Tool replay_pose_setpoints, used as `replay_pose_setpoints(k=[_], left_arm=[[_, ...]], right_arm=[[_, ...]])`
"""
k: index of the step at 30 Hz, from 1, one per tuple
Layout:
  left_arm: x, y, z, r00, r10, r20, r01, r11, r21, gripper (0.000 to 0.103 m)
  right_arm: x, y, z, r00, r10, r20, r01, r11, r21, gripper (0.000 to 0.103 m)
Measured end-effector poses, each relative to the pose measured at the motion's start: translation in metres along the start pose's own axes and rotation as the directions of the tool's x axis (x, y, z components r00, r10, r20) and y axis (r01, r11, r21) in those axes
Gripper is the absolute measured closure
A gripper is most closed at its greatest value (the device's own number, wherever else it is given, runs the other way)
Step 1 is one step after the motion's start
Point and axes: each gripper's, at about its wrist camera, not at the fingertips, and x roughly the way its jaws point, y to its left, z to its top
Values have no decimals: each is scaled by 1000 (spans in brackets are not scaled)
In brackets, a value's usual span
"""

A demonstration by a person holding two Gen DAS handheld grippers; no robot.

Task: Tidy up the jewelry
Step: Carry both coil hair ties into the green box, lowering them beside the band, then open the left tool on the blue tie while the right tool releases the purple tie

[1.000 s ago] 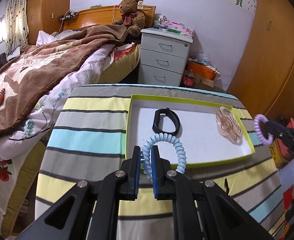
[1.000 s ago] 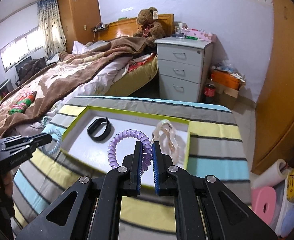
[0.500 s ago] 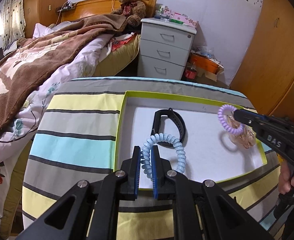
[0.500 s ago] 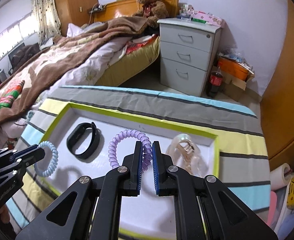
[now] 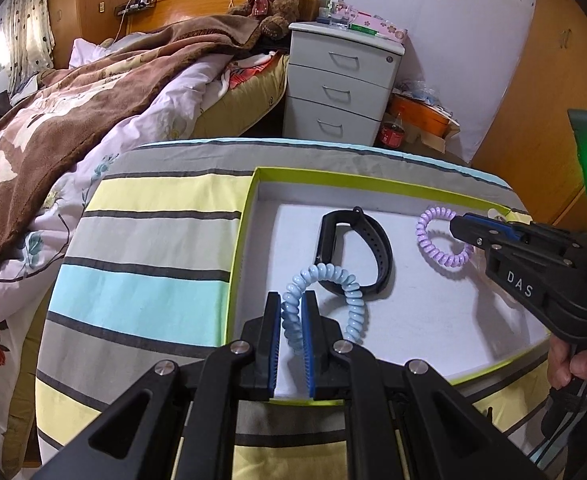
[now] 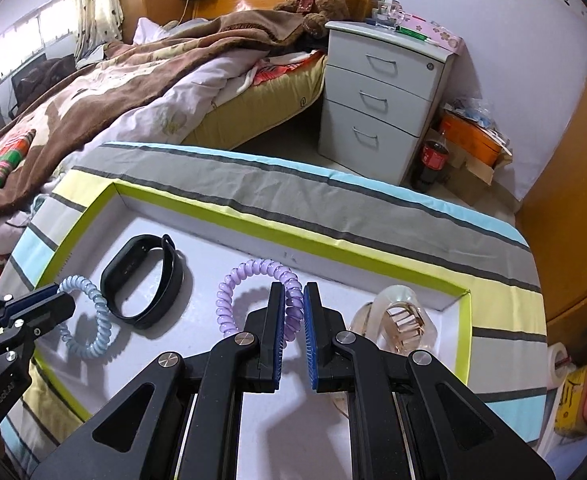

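Note:
My left gripper point(image 5: 293, 300) is shut on a light blue coil bracelet point(image 5: 349, 292), held just above the near left part of the white tray point(image 5: 373, 185) with the lime green rim. My right gripper point(image 6: 294, 292) is shut on a purple coil bracelet point(image 6: 229, 292) over the tray's middle. In the left wrist view the right gripper point(image 5: 459, 226) comes in from the right with the purple bracelet point(image 5: 427, 240). A black wristband point(image 5: 377, 248) lies in the tray between the two bracelets. A clear pinkish hair claw point(image 6: 403, 322) rests in the tray's right corner.
The tray sits on a striped cloth point(image 5: 153, 240) covering a small table. Behind it are a bed with a brown blanket point(image 5: 73, 96), a grey drawer unit point(image 5: 341, 84) and a cola bottle point(image 6: 433, 160) on the floor. A hand point(image 5: 577, 368) holds the right gripper's handle.
Both grippers have come forward and down over the tray, each still shut on its coil bracelet. The right one has moved in from the tray's right edge toward its middle.

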Motion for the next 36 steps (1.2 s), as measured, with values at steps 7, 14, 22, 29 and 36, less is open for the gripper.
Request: replay_pose_setpoints(k=[7,14,22,29,36], left_arm=[[5,1,0,1000,8,-16,-8,1000,-8,92],[5,2,2,1000,7,-14,-7,1000,-16,91],[6,4,2,1000,0,-15,0,1000,-28,81],[7,4,0,1000,-2,-23,1,1000,-29,80],[0,0,-1,1000,-5,-10,5,1000,-23,69]], right_arm=[[8,2,1,1000,-18,-12,17,1000,-23,93],[12,3,2,1000,-14,-14,14,999,-30,93],[12,3,3,1000,-20,-5,20,999,-26,92],[10,3,2,1000,-19,1,19,999,-28,88],[2,3,0,1000,-16,16,16,1000,-16,86]])
